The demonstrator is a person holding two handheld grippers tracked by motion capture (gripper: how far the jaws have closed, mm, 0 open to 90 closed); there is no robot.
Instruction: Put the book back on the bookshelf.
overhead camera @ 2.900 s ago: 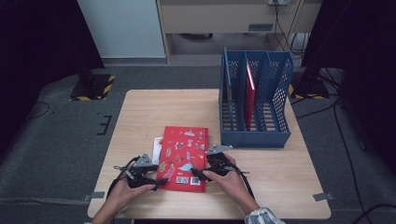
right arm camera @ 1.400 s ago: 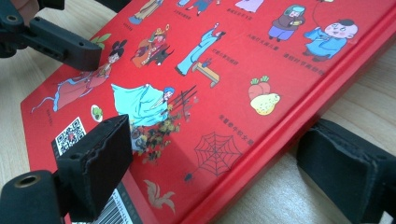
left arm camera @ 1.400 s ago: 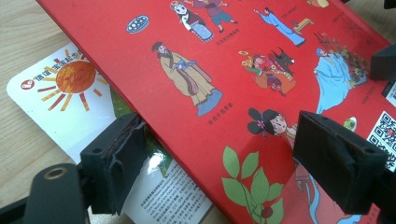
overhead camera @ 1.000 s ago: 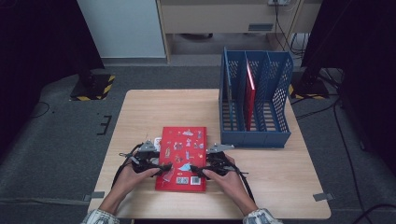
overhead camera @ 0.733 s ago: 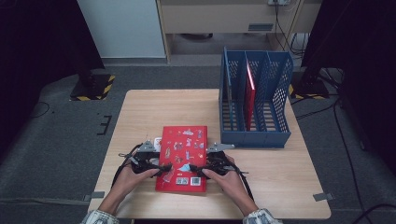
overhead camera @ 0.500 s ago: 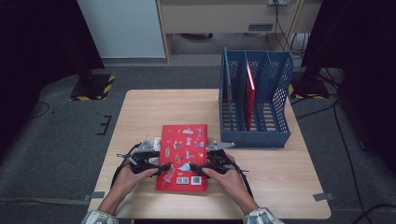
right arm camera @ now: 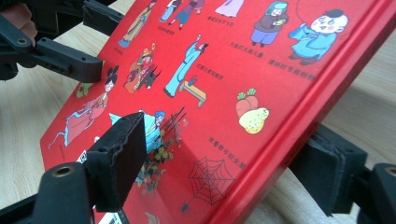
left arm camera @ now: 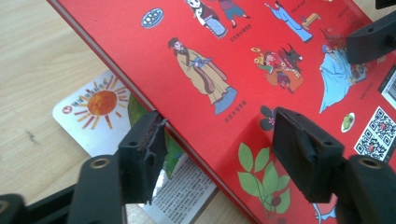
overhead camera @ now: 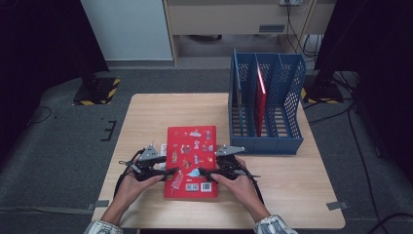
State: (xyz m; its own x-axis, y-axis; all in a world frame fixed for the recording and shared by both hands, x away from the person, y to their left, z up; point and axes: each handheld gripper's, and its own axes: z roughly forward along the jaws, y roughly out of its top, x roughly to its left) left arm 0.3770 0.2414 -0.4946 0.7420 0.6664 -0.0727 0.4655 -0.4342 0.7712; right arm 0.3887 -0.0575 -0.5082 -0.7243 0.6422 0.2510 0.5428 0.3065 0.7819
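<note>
From the high view we see the flat red picture book lying on the pale wooden table, near the six o'clock edge. The tall blue plastic file rack stands at about two o'clock from it. Our left gripper sits at the book's nine o'clock side and our right gripper at its three o'clock side.

In the left gripper view, the jaws have just been closing. One goes under the book's edge, one sits above the cover. They are half spread, not pinching yet. A white card with a sun lies under the book.

In the right gripper view, the jaws have been closing too. The book's edge is between them, and it looks lifted a bit. We think a lift toward the rack comes next.
</note>
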